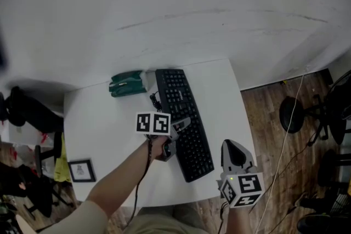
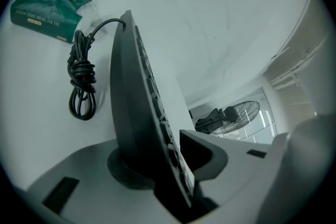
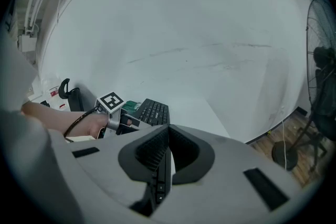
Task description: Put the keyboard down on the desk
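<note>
— Where does the keyboard point(image 1: 184, 123) sit against the left tool point(image 1: 176, 133)?

— In its grasp. The left tool is clenched on the keyboard's long left edge, about midway along. In the left gripper view one jaw presses the underside and the other the key side. The board runs away from the camera between them.

— And on the bench point(image 1: 104, 123)?

— It is over the right half, slanting from the back edge toward the front edge. I cannot tell whether its whole underside rests on the top.

— The right tool point(image 1: 235, 155)?

— It is over the bench's front right corner, near the keyboard's near end but apart from it. Its jaws are pressed together with nothing gripped.

— Give me the count.

— One keyboard, two tools and one bench. There is one black cable point(image 2: 81, 84), coiled and tied, running from the keyboard's far end and lying on the bench just beside it. One green packet point(image 1: 127, 84) lies at the back edge, just left of the keyboard's far end. One small framed picture point(image 1: 81, 170) lies at the front left corner, well apart from the rest.
</note>
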`<move>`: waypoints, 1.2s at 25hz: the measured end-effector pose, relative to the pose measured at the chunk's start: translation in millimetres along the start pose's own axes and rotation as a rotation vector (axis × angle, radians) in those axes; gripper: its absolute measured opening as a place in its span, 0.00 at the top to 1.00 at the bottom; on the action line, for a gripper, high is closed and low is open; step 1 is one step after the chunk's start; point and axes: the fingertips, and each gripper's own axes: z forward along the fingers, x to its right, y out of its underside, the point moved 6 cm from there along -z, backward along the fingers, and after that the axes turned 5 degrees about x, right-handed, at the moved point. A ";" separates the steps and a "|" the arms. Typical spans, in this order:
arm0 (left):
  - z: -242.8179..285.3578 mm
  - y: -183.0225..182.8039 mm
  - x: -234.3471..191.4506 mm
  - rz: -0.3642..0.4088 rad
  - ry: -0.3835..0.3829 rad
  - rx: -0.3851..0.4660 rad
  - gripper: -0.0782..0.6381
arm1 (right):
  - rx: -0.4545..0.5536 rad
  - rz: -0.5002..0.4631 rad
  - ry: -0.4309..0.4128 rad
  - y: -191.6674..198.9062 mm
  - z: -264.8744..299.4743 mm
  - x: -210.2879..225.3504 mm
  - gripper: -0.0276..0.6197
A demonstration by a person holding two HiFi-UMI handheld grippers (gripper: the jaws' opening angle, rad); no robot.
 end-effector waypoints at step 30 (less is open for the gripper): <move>-24.3 8.4 -12.6 0.363 -0.510 0.029 0.32 | -0.008 0.039 -0.022 -1.4 -14.6 -23.4 0.92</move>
